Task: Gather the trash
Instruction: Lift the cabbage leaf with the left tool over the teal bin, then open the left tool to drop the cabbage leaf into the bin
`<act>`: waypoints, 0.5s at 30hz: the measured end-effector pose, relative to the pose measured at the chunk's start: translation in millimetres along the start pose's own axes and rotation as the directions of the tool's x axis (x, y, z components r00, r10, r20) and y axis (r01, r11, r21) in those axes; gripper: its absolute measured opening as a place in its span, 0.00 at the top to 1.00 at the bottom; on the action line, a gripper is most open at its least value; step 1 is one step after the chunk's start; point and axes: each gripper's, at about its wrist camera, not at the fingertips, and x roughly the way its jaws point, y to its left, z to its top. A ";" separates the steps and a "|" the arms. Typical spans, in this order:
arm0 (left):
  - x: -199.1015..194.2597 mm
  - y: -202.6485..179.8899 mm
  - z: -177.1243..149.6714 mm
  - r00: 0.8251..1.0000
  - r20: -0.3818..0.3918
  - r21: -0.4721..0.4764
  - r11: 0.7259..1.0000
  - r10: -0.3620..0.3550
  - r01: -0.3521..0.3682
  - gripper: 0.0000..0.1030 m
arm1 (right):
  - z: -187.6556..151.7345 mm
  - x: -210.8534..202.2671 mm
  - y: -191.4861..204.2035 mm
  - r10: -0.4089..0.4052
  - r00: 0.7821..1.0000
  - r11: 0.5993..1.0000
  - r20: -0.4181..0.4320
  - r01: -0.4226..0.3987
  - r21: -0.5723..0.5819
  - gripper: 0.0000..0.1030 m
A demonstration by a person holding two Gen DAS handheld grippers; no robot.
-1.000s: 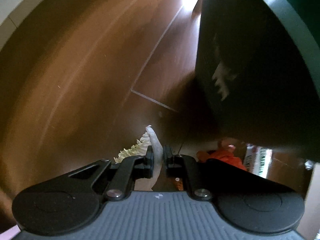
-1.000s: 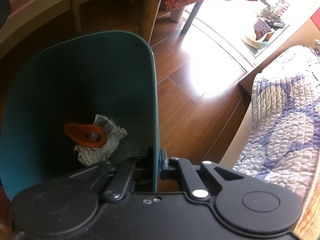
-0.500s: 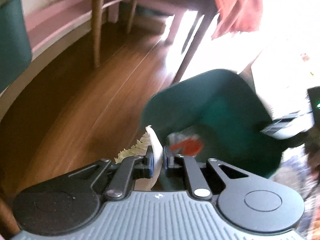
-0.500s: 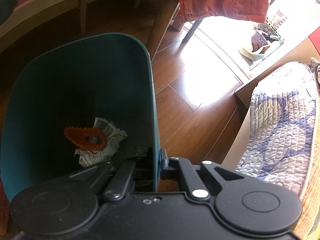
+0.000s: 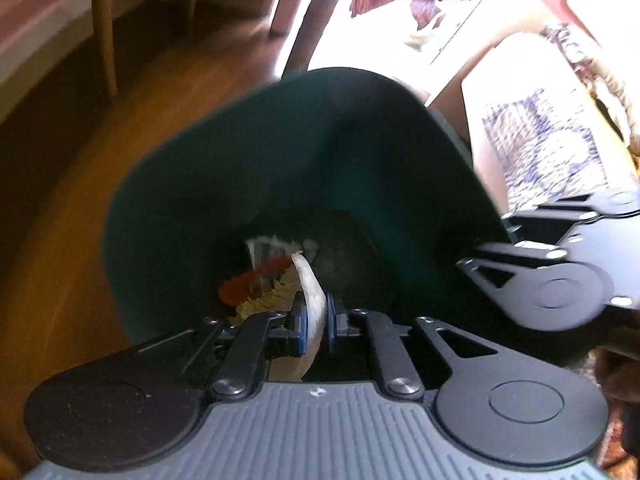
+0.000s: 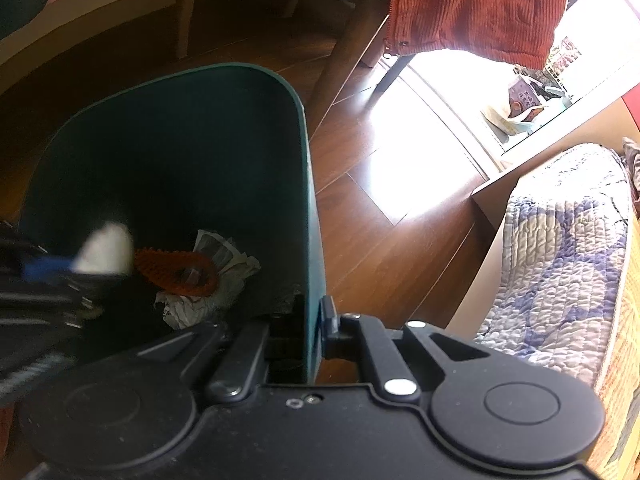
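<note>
A dark green trash bin [image 5: 288,152] fills the middle of the left wrist view and the left of the right wrist view [image 6: 168,136]. Inside lie crumpled paper [image 6: 216,276] and an orange scrap [image 6: 176,270]. My left gripper [image 5: 314,320] is shut on a pale cabbage leaf [image 5: 310,284] and holds it over the bin's mouth. It shows blurred at the left of the right wrist view [image 6: 48,266]. My right gripper [image 6: 314,320] is shut on the bin's right wall. It appears at the right of the left wrist view [image 5: 532,264].
The wooden floor [image 6: 380,240] surrounds the bin. A quilted bed [image 6: 560,248] lies to the right. A chair with an orange jacket [image 6: 480,4] stands behind the bin, and wooden furniture legs [image 5: 104,28] stand at the back left.
My left gripper has swung with the leaf from beside the bin's outer wall to above its open mouth. My right gripper keeps its hold on the bin wall.
</note>
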 end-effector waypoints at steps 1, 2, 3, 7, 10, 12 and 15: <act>8.0 -1.3 -0.2 1.000 -0.023 -0.003 1.000 0.000 0.000 0.91 | 0.2 0.4 0.0 -0.001 1.000 1.000 0.000 0.001 -0.002 0.95; 14.6 -1.2 -0.4 0.999 -0.042 -0.007 1.000 -0.003 0.002 0.91 | 0.0 0.5 0.6 -0.001 1.000 1.000 0.001 0.001 -0.002 0.95; 21.9 -0.8 -0.8 0.998 -0.063 -0.011 1.000 0.000 0.000 0.91 | 0.0 0.8 0.9 0.000 1.000 1.000 0.001 0.000 -0.003 0.95; 34.0 -2.1 -5.6 0.994 -0.103 0.004 1.000 0.024 -0.023 0.91 | 0.2 0.5 0.5 0.008 1.000 1.000 0.002 -0.008 -0.005 0.95; 35.9 -2.7 -8.0 0.994 -0.103 0.012 0.999 0.033 -0.032 0.91 | -0.4 0.7 0.1 0.013 1.000 1.000 0.005 -0.013 -0.007 0.94; 37.1 -4.0 -6.6 0.995 -0.100 0.007 1.000 0.029 -0.029 0.91 | -0.4 0.9 -0.7 0.016 1.000 1.000 0.006 -0.016 -0.009 0.94; 32.9 -2.8 -6.6 0.996 -0.090 -0.008 1.000 0.011 -0.011 0.90 | -0.6 0.5 -2.2 0.025 1.000 1.000 0.008 -0.025 -0.007 0.94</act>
